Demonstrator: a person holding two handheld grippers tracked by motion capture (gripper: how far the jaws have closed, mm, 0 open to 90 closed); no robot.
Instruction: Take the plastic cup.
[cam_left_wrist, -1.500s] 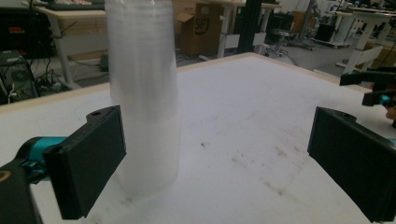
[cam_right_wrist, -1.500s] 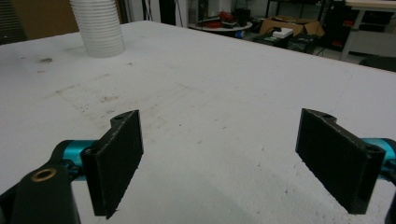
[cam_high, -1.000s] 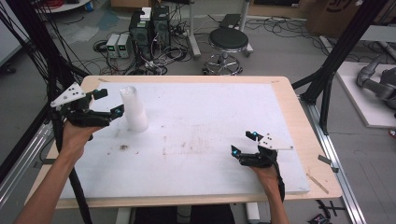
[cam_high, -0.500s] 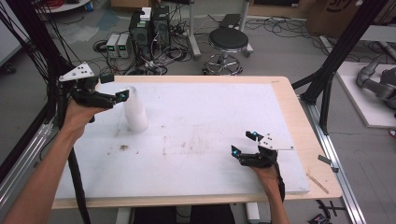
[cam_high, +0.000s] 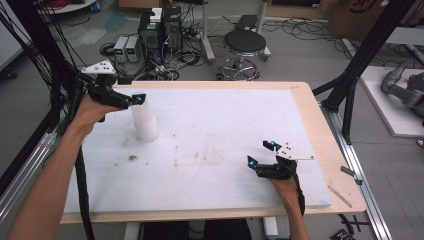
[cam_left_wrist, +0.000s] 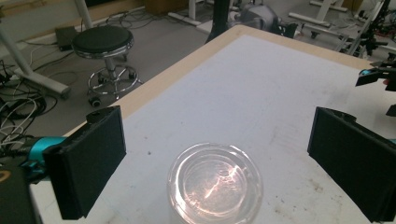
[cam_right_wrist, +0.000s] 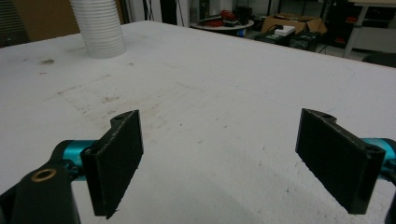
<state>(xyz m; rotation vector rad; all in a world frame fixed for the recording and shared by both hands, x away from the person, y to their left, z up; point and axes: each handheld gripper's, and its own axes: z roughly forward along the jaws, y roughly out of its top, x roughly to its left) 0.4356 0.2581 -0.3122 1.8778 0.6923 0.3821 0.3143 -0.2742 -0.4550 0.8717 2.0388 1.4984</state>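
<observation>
Two grippers over a white worktop (cam_high: 215, 130)
Left gripper (cam_high: 134, 101) hangs wide open above the cup stack (cam_high: 144, 120) at ten o'clock — right gripper (cam_high: 261, 155), jaws spread, empty, at four.

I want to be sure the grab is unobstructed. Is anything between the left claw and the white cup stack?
Nothing visible is. The left claw hangs open directly above the white cup stack, its jaws wide on either side of the rim.
</observation>
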